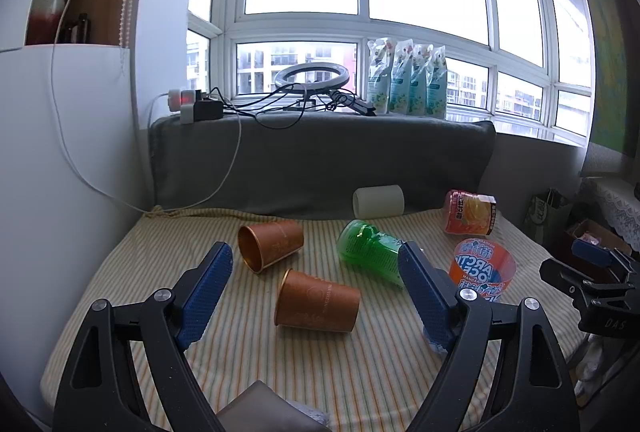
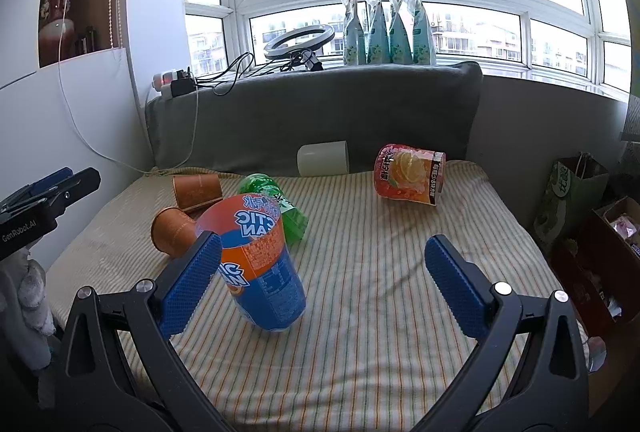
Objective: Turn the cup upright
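Note:
Several cups sit on a striped cloth [image 1: 248, 348]. Two brown paper cups lie on their sides: one near [image 1: 318, 302] [image 2: 174, 232], one farther [image 1: 270, 244] [image 2: 198, 190]. A green cup [image 1: 368, 252] [image 2: 280, 208] and a pink-orange cup [image 1: 470, 218] [image 2: 408, 174] also lie on their sides. An orange-blue "Arctic Ocean" cup [image 1: 482, 268] [image 2: 260, 264] stands with its opening up in the left wrist view; it leans in the right wrist view. My left gripper [image 1: 316, 292] is open and empty, above the near brown cup. My right gripper [image 2: 324, 284] is open and empty; its left finger is beside the orange-blue cup.
A white roll [image 1: 378, 201] [image 2: 324, 158] lies against a grey cushion [image 1: 320, 160] at the back. A ring light [image 1: 312, 76], cables, a power strip and several refill pouches [image 1: 408, 80] sit on the sill. Bags and boxes [image 2: 576, 200] stand right of the cloth.

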`<state>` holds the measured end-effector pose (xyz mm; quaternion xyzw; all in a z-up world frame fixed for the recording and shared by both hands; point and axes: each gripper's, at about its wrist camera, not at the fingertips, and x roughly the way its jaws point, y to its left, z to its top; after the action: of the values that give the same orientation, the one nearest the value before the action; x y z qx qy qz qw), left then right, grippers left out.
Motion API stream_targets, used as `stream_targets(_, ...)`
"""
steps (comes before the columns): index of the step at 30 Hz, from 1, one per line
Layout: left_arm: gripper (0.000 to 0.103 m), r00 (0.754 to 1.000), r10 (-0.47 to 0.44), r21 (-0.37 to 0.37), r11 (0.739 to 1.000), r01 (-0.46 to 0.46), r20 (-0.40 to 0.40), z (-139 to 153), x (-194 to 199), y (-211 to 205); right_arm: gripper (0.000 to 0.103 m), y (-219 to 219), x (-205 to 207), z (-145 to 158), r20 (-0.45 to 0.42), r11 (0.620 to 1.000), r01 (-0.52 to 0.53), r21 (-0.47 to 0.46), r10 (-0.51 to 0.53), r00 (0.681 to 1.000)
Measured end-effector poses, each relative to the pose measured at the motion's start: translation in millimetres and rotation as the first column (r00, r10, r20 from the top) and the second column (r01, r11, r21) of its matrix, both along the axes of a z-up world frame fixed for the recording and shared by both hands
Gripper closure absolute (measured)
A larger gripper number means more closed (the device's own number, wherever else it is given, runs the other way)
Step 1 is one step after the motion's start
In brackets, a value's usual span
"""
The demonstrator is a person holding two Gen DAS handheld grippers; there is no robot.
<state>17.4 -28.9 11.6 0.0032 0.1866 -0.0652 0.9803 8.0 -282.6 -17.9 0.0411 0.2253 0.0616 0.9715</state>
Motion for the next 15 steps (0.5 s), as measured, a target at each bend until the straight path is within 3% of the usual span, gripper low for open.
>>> stream_targets(15, 0.018, 1.000, -0.002, 0.002, 1.000, 0.002, -0.002, -2.7, 1.9, 0.2, 0.000, 4.4, 2.6, -2.8, -0.009, 1.000, -0.012, -0.003, 0.012, 1.000)
